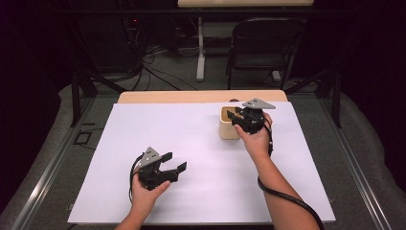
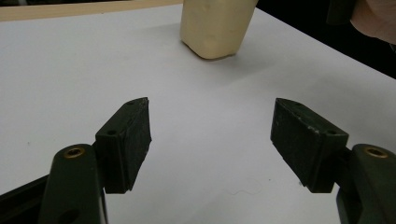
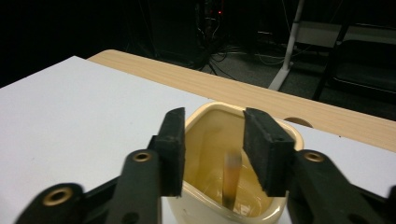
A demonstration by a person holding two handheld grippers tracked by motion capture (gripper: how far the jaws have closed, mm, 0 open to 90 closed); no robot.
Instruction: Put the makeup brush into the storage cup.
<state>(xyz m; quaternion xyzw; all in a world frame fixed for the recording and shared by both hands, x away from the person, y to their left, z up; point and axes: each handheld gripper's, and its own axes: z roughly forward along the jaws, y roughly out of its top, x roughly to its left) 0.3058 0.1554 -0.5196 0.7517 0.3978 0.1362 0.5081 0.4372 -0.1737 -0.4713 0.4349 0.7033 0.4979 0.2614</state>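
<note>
Setting: a tabletop [image 1: 201, 97] of pale wood, covered almost wholly by a white sheet [image 1: 191, 158]; a dark folding chair [image 1: 263, 45] stands on the floor beyond it.
Cup: a cream, square-mouthed cup [image 1: 229, 125] stands upright on the sheet, toward the far right; in the right gripper view its glossy interior is open to sight.
Object in cup: a thin brownish stick-like piece [image 3: 231, 177], blurred, is upright inside the cup [image 3: 243, 205]; what it is cannot be told.
Right tongs: the right tongs [image 1: 234, 116] hover over the cup's mouth, jaws released and parted, with nothing pressed between the pads; the blurred piece lies below and between them.
Left tongs: the left tongs [image 1: 173, 163], held low over the near left of the sheet, are released, jaws spread wide over bare white surface, well apart from the cup [image 2: 215, 28].
</note>
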